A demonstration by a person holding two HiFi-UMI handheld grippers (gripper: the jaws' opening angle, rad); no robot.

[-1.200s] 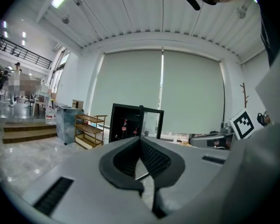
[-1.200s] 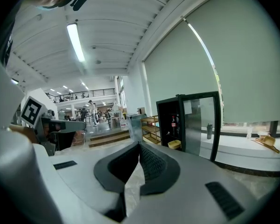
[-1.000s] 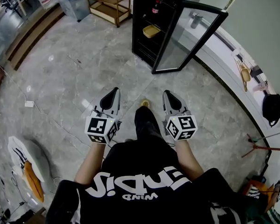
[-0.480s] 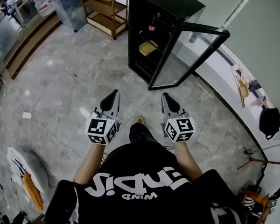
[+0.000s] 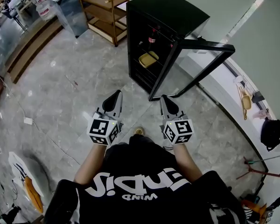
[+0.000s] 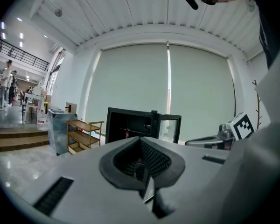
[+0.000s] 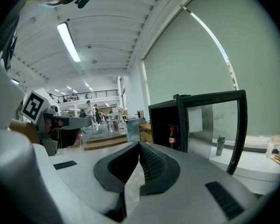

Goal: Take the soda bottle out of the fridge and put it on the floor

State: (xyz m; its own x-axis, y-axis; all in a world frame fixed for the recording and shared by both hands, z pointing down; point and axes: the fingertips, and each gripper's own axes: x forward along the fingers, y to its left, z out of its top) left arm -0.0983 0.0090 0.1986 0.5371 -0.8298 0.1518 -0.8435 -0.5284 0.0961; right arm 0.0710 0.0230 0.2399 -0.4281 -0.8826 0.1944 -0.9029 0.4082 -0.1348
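A black fridge [image 5: 165, 13] stands ahead with its glass door [image 5: 196, 62] swung open to the right. The soda bottle [image 5: 151, 39], dark with a red label, stands upright on an upper shelf; it also shows as a small bottle [image 7: 172, 136] in the right gripper view and a red speck [image 6: 127, 134] in the left gripper view. A yellow container [image 5: 148, 58] sits on the shelf below. My left gripper [image 5: 116, 94] and right gripper [image 5: 163, 98] are held side by side, short of the fridge, both shut and empty [image 6: 141, 138] [image 7: 140, 144].
A wooden shelf cart [image 5: 105, 8] and a metal bin [image 5: 77, 3] stand left of the fridge. Steps [image 5: 32, 45] run along the far left. A curved white ledge [image 5: 224, 92] lies behind the door. A white and orange object [image 5: 23, 171] lies on the floor at lower left.
The fridge has drawn nearer and lower in the head view as the person walks toward it. Both grippers stay shut, held in front of the body.
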